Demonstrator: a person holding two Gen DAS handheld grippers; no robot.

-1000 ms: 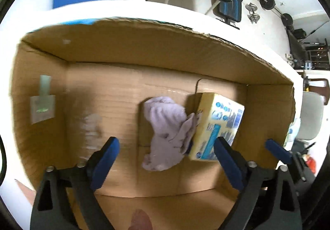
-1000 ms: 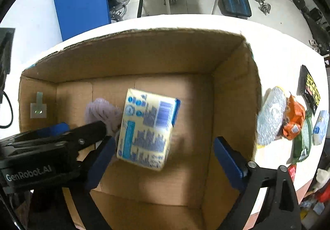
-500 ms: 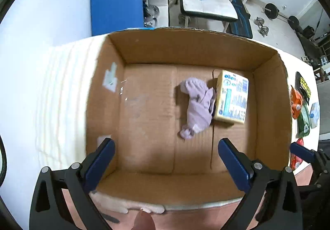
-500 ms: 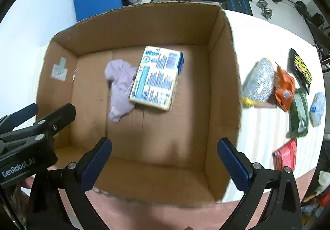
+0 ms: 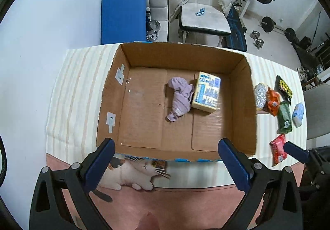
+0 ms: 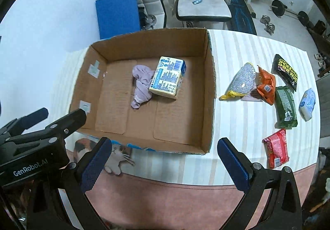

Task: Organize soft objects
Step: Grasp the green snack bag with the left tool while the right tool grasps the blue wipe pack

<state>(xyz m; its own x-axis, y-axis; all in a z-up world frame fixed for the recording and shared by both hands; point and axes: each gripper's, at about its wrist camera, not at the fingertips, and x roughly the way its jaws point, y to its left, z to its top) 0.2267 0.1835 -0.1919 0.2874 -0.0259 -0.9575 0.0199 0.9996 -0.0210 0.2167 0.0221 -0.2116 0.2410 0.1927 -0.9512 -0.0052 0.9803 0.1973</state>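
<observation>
An open cardboard box (image 5: 109,106) (image 6: 208,77) stands on a striped tablecloth. Inside lie a crumpled lilac cloth (image 5: 180,95) (image 6: 141,83) and, touching its right side, a yellow and blue tissue pack (image 5: 207,90) (image 6: 168,77). My left gripper (image 5: 167,153) hovers open and empty above the box's near wall. High over the box's near right corner, my right gripper (image 6: 165,152) is open too, with nothing between its fingers. The left gripper's body (image 6: 39,147) shows at the lower left of the right wrist view.
Right of the box lie a silver glittery pouch (image 6: 242,81), an orange packet (image 6: 267,87), a black wipes pack (image 6: 286,70), a green pack (image 6: 285,107), a white-blue tissue pack (image 6: 308,104) and a red pack (image 6: 276,150). A cat picture (image 5: 136,170) marks the cloth. Chairs and weights stand behind.
Both grippers have risen and pulled back out of the box; the tissue pack, mid-air by the right gripper a second ago, now lies on the box floor beside the lilac cloth.
</observation>
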